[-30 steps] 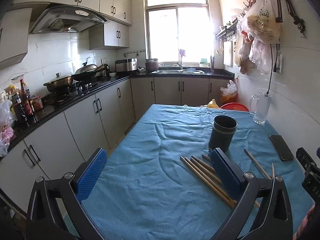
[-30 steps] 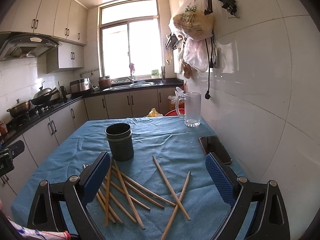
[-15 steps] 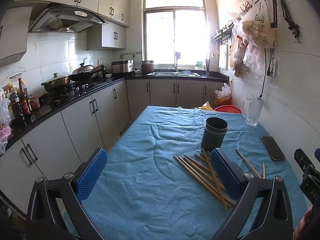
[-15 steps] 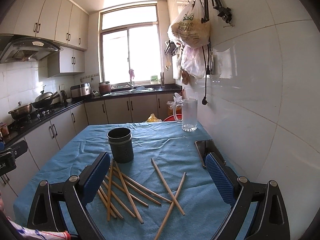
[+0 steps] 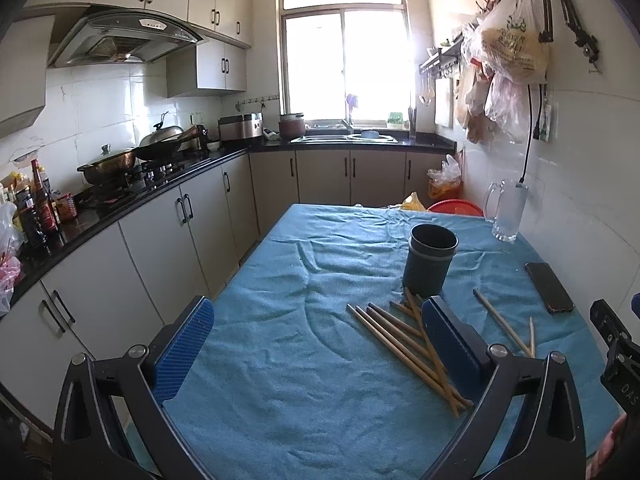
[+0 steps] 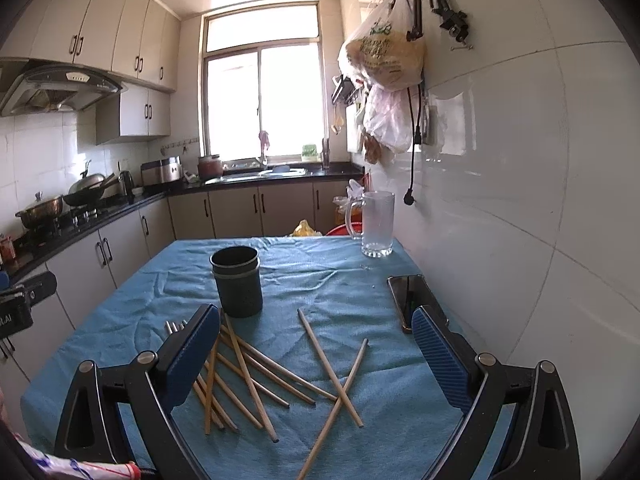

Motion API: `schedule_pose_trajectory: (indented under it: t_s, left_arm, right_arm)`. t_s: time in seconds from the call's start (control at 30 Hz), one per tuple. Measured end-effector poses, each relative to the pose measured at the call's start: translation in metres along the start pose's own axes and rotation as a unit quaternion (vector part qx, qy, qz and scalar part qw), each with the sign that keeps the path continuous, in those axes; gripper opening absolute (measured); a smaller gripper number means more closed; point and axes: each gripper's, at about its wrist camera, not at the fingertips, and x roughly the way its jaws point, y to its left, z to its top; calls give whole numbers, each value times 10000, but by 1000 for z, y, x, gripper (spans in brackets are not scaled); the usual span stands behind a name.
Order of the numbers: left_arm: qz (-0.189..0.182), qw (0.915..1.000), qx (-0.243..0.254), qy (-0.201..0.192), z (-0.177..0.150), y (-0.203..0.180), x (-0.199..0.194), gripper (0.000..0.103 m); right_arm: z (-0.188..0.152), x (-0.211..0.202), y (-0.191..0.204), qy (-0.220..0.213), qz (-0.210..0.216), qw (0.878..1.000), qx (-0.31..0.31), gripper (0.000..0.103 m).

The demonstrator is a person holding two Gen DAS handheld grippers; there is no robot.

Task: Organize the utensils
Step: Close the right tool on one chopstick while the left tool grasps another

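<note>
Desk (image 6: 352,284): lying under a blue cloth.
Holder (image 6: 237,281): standing upright, looking empty.
Chopsticks (image 6: 256,364): lying scattered just in front of the holder.
Left claw (image 5: 316,354): hovering released, empty.
Right claw (image 6: 316,360): hovering released, empty.
Progress: seemingly nothing sorted yet.

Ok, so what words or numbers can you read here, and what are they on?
"DAS": white letters cut off at the picture's edge, on the black body of the right gripper, in the left wrist view.
"LAI": white letters, also cut off, on the left gripper, in the right wrist view.
Green print on the hanging plastic bag: too blurred to read.
Range hood panel and sauce bottle labels: too small to read.
</note>
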Motion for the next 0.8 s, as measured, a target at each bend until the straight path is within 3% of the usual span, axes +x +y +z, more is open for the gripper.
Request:
schedule_pose_trajectory:
  t_s: [0.23, 0.33, 0.43, 0.47, 0.53, 0.57, 0.63, 0.8]
  left_arm:
    - [-199, 9987, 128, 453, 14, 1, 46, 103]
    - [-602, 9942, -20, 888, 23, -3, 75, 103]
    - [-1084, 9845, -106, 1377, 29, -15, 111, 101]
    - [-1202, 9803, -131, 1562, 30, -20, 124, 98]
    - [-1460, 9699, -172, 1941, 28, -33, 149, 74]
    - [-1534, 9652, -168, 2113, 27, -40, 160, 68]
    - [-1635, 9550, -225, 2463, 22, -53, 182, 50]
    - [-1907, 9352, -363, 2962, 7, -76, 224, 47]
  right_arm:
    - [10, 55, -12, 650, 392, 9966, -320, 99]
    - [15, 98, -20, 1200, 748, 9896, -281, 99]
    - [16, 140, -26, 1710, 953, 9804, -235, 96]
    - [16, 159, -27, 1928, 1044, 9753, -250, 89]
    - [13, 188, -28, 2326, 1160, 9654, -221, 79]
    - [11, 200, -28, 2497, 1213, 9605, -173, 71]
    - [6, 223, -28, 2784, 1354, 9509, -34, 66]
    - [-4, 257, -21, 3134, 1461, 9383, -78, 59]
